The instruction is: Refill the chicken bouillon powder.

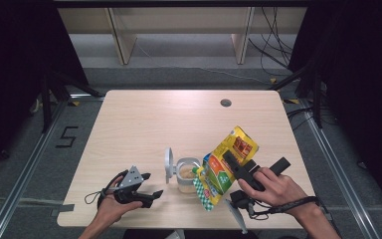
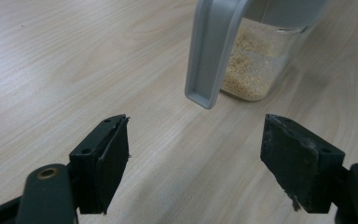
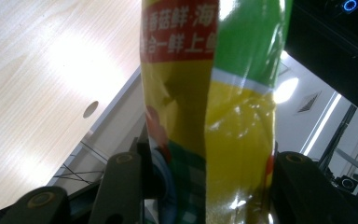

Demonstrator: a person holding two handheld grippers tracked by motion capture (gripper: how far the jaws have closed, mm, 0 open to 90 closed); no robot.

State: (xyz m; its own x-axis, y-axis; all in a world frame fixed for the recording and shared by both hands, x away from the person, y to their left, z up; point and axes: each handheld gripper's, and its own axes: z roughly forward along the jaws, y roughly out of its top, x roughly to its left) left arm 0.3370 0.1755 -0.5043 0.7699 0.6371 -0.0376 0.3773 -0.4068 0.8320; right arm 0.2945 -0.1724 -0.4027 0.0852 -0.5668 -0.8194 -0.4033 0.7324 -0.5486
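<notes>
A clear container (image 1: 186,175) with pale granules in its bottom stands near the table's front, its grey flip lid (image 1: 168,162) swung open to the left. My right gripper (image 1: 233,164) is shut on a yellow, green and red bag (image 1: 225,164), tipped with one end down over the container's mouth. In the right gripper view the bag (image 3: 214,116) fills the space between the jaws. My left gripper (image 1: 151,186) rests open on the table left of the container. In the left gripper view the lid (image 2: 212,51) and granules (image 2: 249,70) lie just ahead of the open gripper (image 2: 209,158).
The light wooden table (image 1: 144,124) has a round cable hole (image 1: 225,103) at the back right. Shelving legs and cables are on the floor beyond the table.
</notes>
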